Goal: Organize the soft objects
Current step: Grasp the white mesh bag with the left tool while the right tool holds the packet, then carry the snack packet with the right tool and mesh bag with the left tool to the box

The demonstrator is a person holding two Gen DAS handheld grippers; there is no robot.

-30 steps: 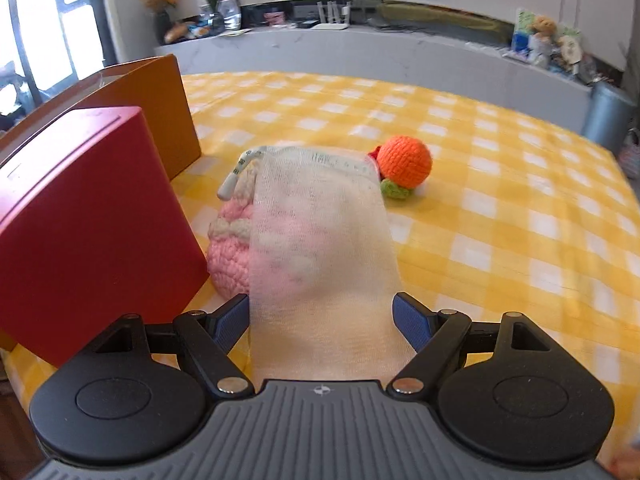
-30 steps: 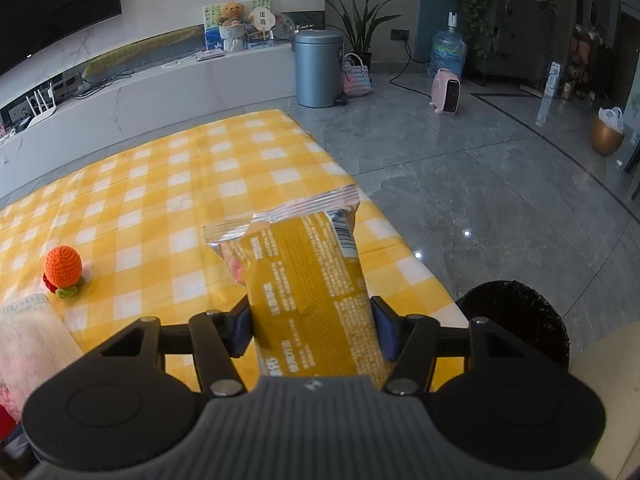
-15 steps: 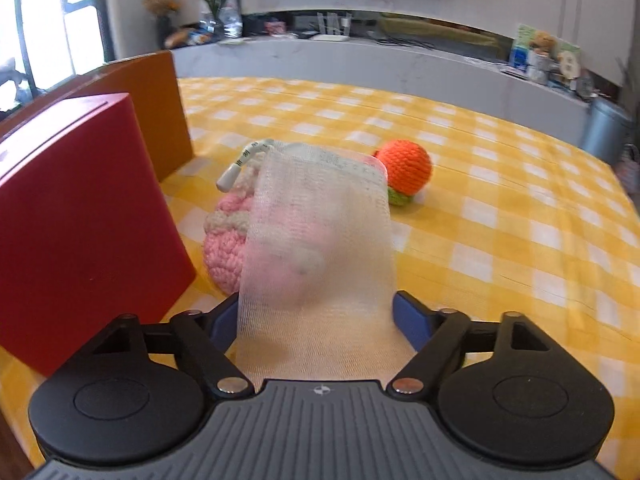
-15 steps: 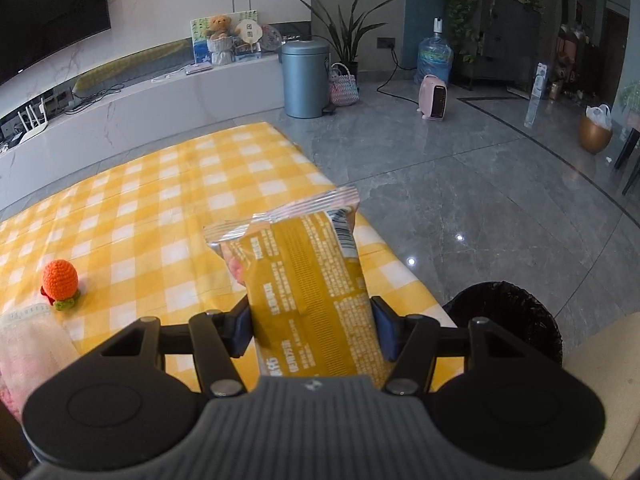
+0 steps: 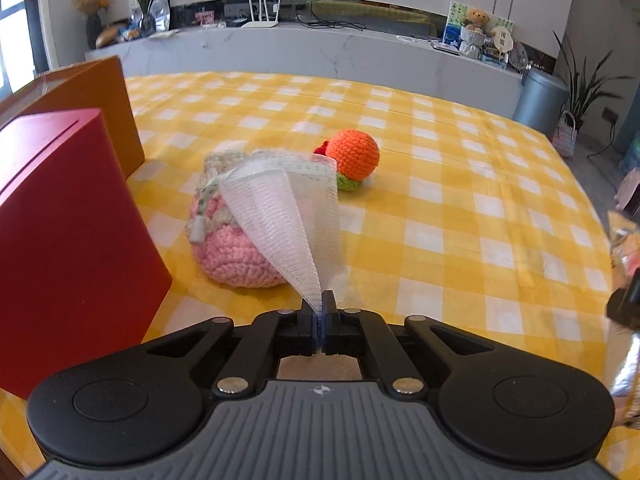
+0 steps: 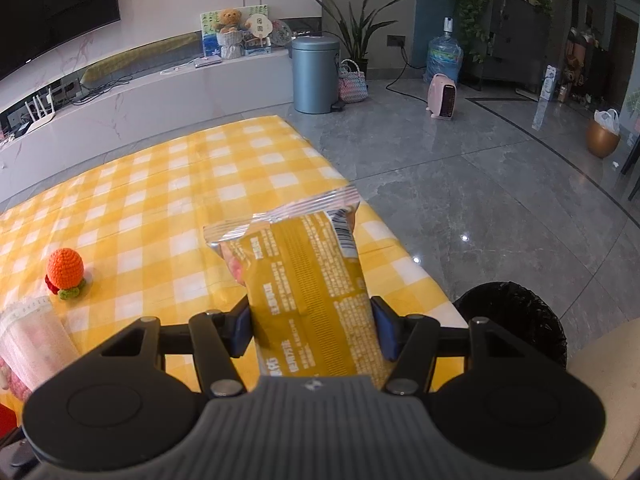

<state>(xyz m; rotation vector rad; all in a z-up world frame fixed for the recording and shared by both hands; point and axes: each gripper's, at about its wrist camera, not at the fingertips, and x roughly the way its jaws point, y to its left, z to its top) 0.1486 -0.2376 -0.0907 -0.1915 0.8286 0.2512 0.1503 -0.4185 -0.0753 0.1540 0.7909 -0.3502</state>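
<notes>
My left gripper [image 5: 320, 304] is shut on the near end of a white gauze strip [image 5: 288, 216], which fans out ahead and drapes over a pink crocheted toy [image 5: 232, 256] on the yellow checked tablecloth [image 5: 440, 184]. An orange crocheted ball [image 5: 356, 154] with a green and red base lies just beyond; it also shows in the right wrist view [image 6: 65, 266]. My right gripper [image 6: 310, 328] is shut on a yellow snack packet [image 6: 304, 280] held above the table's right edge. The gauze also shows at the left of the right wrist view [image 6: 32, 336].
A red box [image 5: 60, 232] and an orange box [image 5: 92, 112] stand at the table's left. A black bin [image 6: 516, 320] stands on the floor beside the table's right edge. A grey pedal bin [image 6: 314, 74] and a marble counter [image 5: 320, 48] stand beyond the table.
My left gripper has closed, pinching the gauze into a narrow bunch, and has drawn back from the pink toy. The right gripper keeps the packet and has shifted a little.
</notes>
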